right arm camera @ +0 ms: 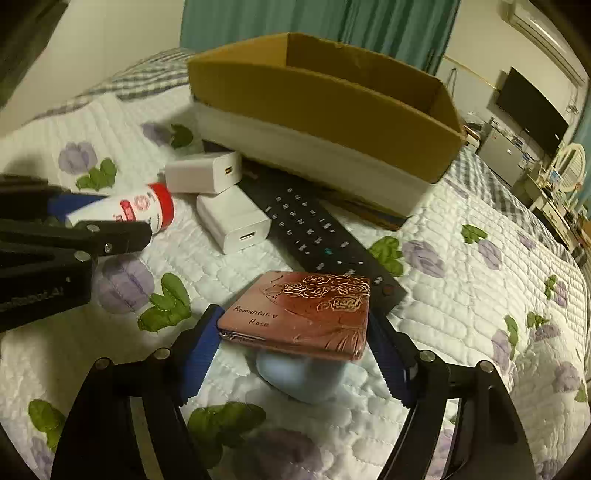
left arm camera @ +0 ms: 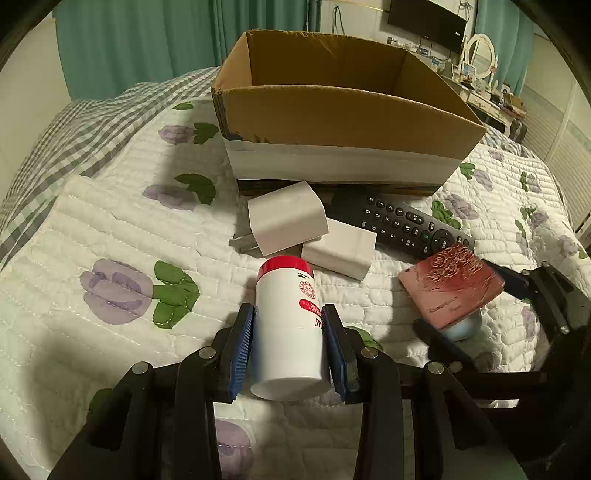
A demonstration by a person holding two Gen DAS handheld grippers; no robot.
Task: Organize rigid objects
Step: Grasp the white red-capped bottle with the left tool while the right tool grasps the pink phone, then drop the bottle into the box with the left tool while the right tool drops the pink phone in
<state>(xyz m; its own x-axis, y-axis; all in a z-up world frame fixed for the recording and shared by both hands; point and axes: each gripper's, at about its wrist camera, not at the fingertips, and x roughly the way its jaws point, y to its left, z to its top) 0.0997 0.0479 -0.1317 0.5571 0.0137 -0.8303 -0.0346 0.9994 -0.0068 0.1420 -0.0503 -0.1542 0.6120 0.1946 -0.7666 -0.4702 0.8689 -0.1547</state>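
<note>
My left gripper (left arm camera: 290,325) is shut on a white bottle with a red cap (left arm camera: 288,325), held lying along the fingers just above the quilt; it also shows in the right wrist view (right arm camera: 125,212). My right gripper (right arm camera: 295,325) is shut on a pink "Romantic Rose" case (right arm camera: 299,310), seen in the left view too (left arm camera: 450,284), above a pale blue rounded object (right arm camera: 303,373). An open cardboard box (left arm camera: 343,107) stands behind. Two white chargers (left arm camera: 286,221) (left arm camera: 340,251) and a black remote (left arm camera: 402,221) lie in front of it.
Everything rests on a white quilted bedspread with purple flowers (left arm camera: 110,288). A checked blanket (left arm camera: 92,122) lies at the far left. Green curtains, a wall TV (left arm camera: 428,22) and a cluttered dresser (left arm camera: 487,92) stand beyond the bed.
</note>
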